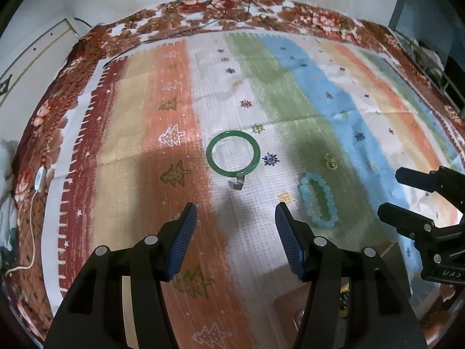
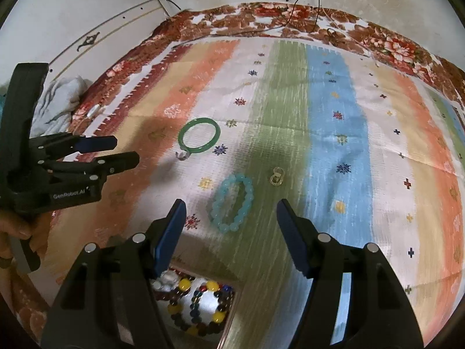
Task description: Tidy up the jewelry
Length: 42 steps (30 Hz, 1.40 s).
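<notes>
My left tongs [image 1: 236, 205] and right tongs [image 2: 231, 202] gape empty above a glossy green bangle [image 1: 232, 153] and a pale-blue beaded bracelet [image 2: 231, 203].

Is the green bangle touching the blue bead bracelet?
Apart. The right wrist view shows white cloth between the green bangle and the blue bead bracelet.

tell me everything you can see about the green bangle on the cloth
The green bangle is a plain closed ring, smooth and glossy, looking like jade or glass, with an even round band. It lies flat on the striped cloth, on a pale stripe beside the orange one, empty in the middle. A small silvery tag lies at its near edge, seeming attached. The light blue bead bracelet lies apart from it. Neither gripper touches it; the left gripper stands open, short of it.
</notes>
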Each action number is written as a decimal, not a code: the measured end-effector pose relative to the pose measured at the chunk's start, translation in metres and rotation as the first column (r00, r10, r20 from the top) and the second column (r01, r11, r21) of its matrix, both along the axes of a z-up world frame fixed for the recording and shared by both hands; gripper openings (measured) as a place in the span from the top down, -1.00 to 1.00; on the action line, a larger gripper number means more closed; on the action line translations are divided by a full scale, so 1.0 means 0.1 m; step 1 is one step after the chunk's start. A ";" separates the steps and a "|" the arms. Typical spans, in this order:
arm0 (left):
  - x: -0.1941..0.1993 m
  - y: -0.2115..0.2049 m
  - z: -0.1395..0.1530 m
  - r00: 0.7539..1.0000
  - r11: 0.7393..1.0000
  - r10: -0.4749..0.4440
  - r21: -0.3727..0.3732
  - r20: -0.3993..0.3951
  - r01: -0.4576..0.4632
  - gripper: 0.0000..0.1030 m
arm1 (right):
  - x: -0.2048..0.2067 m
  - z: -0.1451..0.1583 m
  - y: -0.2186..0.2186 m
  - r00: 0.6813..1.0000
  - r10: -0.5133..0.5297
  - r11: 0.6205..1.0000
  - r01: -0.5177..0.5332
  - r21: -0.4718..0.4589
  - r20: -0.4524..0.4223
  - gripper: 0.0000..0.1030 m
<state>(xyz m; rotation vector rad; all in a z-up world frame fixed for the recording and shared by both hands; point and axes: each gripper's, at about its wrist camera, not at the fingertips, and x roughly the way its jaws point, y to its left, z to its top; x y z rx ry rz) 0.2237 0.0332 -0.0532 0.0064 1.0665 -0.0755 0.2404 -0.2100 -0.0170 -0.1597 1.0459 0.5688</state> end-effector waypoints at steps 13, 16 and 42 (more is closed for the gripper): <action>0.37 -0.02 -0.36 0.996 0.999 -0.021 0.037 -0.092 0.025 -0.09 | 0.45 -0.44 0.08 0.988 0.006 1.000 -0.007 -0.010 -0.153 -0.26; 0.42 -0.03 -0.41 0.994 0.999 -0.026 0.033 -0.103 0.029 -0.09 | 0.48 -0.50 0.10 0.985 0.012 1.000 -0.014 -0.012 -0.174 -0.26; 0.71 -0.06 -0.76 0.981 0.999 -0.037 0.028 -0.190 0.043 0.68 | 0.70 -0.91 0.20 0.967 -0.007 0.993 -0.023 -0.112 -0.253 0.22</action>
